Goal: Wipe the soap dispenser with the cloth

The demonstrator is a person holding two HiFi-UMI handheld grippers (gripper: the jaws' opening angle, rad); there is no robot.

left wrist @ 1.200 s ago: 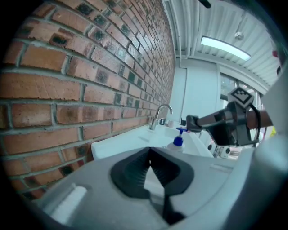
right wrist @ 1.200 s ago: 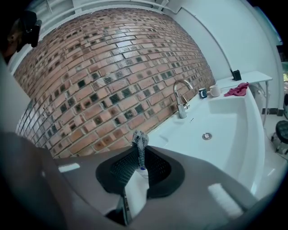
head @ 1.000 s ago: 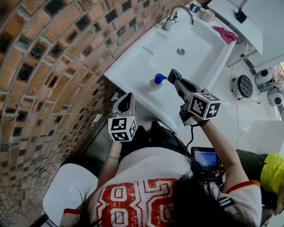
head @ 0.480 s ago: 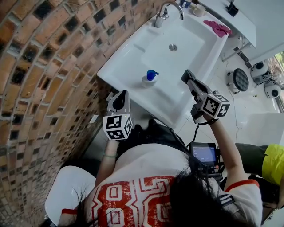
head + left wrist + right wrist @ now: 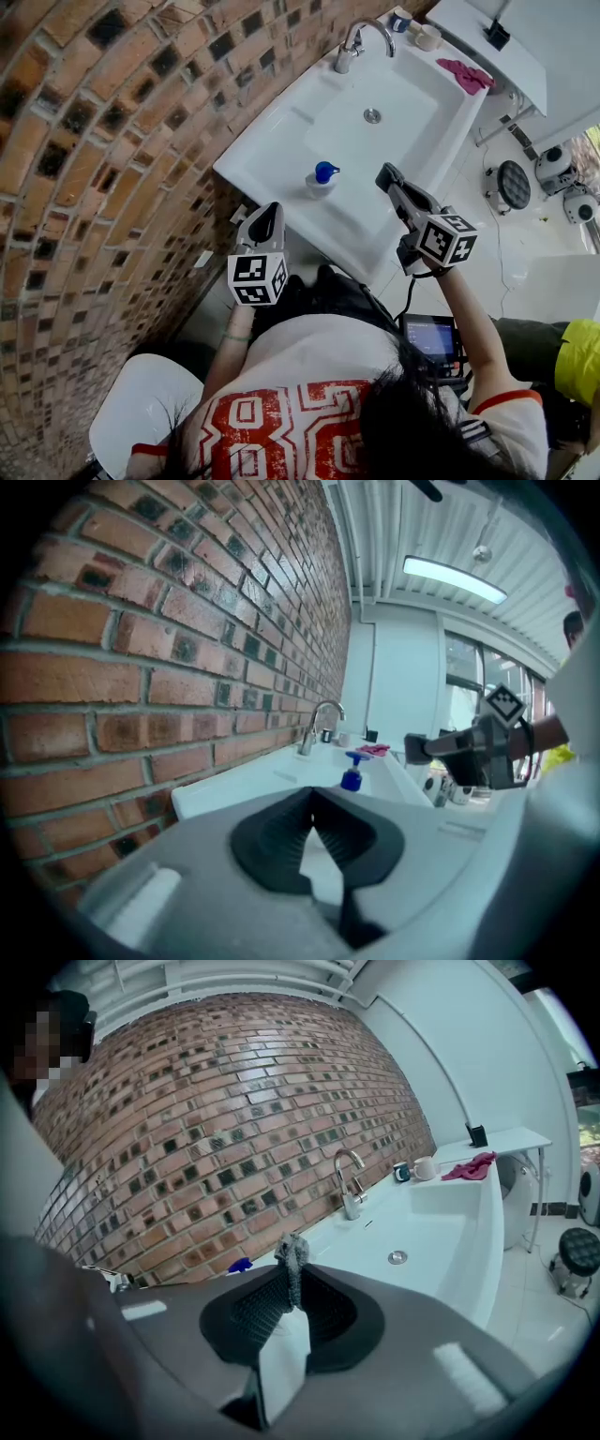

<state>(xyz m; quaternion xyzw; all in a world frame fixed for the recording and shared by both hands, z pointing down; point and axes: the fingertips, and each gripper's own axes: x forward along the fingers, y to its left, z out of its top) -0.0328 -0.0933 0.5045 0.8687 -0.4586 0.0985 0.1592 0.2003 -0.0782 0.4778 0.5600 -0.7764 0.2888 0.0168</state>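
Observation:
The soap dispenser (image 5: 322, 177), a small bottle with a blue pump, stands on the white sink's (image 5: 272, 131) near rim; it also shows in the left gripper view (image 5: 352, 776) and as a blue tip (image 5: 240, 1265). My right gripper (image 5: 385, 175) hovers over the sink's front edge, a short way right of the dispenser and apart from it, shut on a small grey cloth (image 5: 292, 1258) that sticks out past its tips. My left gripper (image 5: 265, 219) hangs below the sink's near corner, jaws shut and empty (image 5: 312, 803).
A brick wall (image 5: 112, 122) runs along the left. A faucet (image 5: 360, 41) and two cups (image 5: 420, 28) stand at the sink's far end, with a pink cloth (image 5: 467, 73) on the far right rim. Grey equipment (image 5: 553, 173) sits on the floor at right.
The right gripper has drawn back to the right, away from the dispenser's pump which it was close to a second ago. The left gripper has hardly moved.

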